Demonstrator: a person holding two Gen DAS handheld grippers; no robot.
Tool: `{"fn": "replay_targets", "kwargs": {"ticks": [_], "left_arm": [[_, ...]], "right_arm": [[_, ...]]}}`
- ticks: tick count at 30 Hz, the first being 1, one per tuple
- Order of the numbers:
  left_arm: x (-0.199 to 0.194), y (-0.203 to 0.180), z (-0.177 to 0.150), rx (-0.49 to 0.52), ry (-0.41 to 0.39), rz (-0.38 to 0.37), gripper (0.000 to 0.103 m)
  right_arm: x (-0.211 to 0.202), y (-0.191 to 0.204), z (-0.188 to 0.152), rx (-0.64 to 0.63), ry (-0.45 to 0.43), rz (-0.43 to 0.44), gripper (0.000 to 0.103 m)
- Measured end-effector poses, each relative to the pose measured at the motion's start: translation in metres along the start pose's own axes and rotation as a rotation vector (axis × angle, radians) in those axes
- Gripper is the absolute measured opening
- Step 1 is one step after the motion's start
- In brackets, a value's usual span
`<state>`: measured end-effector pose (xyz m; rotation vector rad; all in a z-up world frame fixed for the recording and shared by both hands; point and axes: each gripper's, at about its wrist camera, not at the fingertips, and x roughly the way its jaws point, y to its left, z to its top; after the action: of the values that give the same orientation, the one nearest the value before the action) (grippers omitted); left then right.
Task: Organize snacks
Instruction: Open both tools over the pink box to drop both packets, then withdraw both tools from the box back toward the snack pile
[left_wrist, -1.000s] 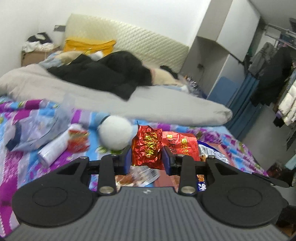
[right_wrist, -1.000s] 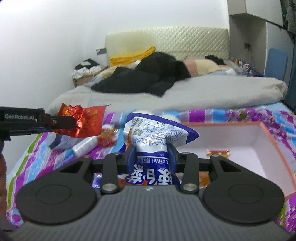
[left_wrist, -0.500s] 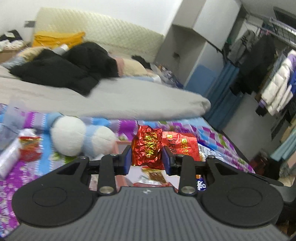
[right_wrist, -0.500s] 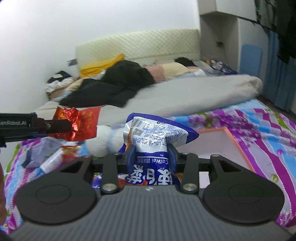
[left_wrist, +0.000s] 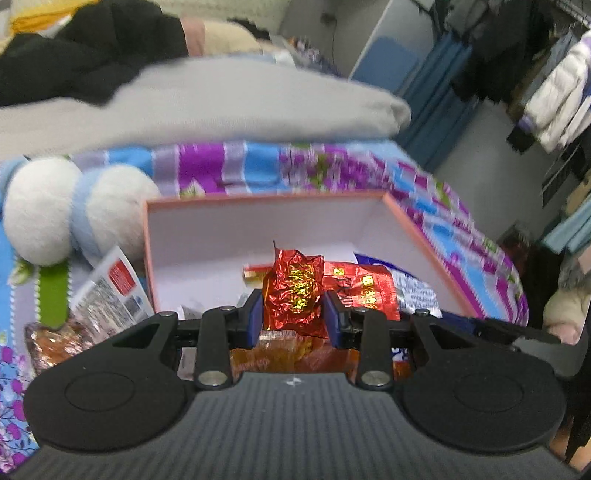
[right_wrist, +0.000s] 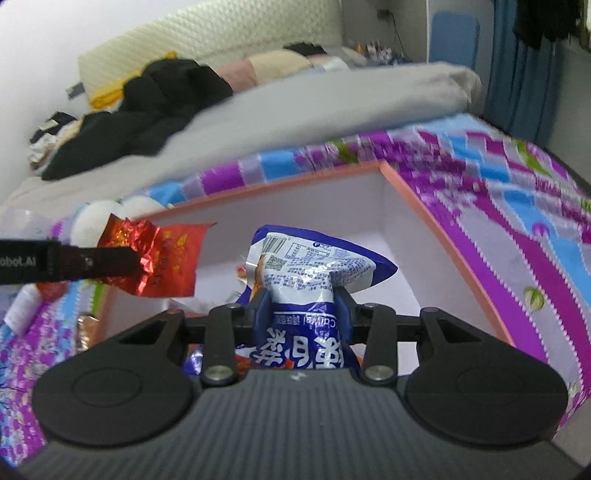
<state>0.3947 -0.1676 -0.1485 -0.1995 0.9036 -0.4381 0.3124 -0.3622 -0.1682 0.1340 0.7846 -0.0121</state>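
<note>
Nearest me, my left gripper (left_wrist: 293, 314) pinches a crumpled red foil packet (left_wrist: 295, 288) and my right gripper (right_wrist: 303, 308) pinches a blue-and-white snack bag (right_wrist: 306, 269), both poised over the near edge of the open orange-rimmed box (left_wrist: 258, 197) at twelve o'clock. I judge this the drop-off step: next I should lower each snack into the box and spread the fingers. The packets already inside are half hidden behind my grippers, and the plush toy (left_wrist: 74, 206) at ten o'clock and bedding beyond blur.
</note>
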Motion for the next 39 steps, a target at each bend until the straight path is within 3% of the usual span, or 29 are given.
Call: {"fn": "replay_targets", "kwargs": {"ticks": [9, 11, 12, 14, 15, 17, 24, 39], "left_arm": [[0.039, 0.006, -0.003, 0.007, 0.077, 0.014, 0.042], [0.037, 0.005, -0.003, 0.01, 0.08, 0.019, 0.06], [0.035, 0.004, -0.002, 0.018, 0.073, 0.024, 0.064], [0.025, 0.001, -0.002, 0.028, 0.056, 0.025, 0.069], [0.022, 0.0, -0.002, 0.031, 0.05, 0.02, 0.069], [0.014, -0.002, -0.002, 0.035, 0.042, 0.019, 0.069], [-0.033, -0.012, -0.004, 0.052, -0.021, 0.024, 0.069], [-0.172, -0.011, -0.033, 0.039, -0.199, 0.048, 0.069]], "right_arm": [[0.037, -0.014, -0.013, 0.015, 0.081, -0.003, 0.044], [0.037, -0.015, -0.015, 0.023, 0.087, 0.001, 0.047], [0.038, -0.016, -0.014, 0.026, 0.093, 0.003, 0.046], [0.038, -0.015, -0.013, 0.027, 0.103, 0.01, 0.053], [0.036, -0.015, -0.013, 0.027, 0.104, 0.006, 0.064], [0.032, -0.014, -0.011, 0.026, 0.089, 0.006, 0.066], [-0.002, -0.005, -0.005, 0.022, 0.018, 0.028, 0.067], [-0.107, 0.034, -0.013, -0.01, -0.136, 0.088, 0.066]]}}
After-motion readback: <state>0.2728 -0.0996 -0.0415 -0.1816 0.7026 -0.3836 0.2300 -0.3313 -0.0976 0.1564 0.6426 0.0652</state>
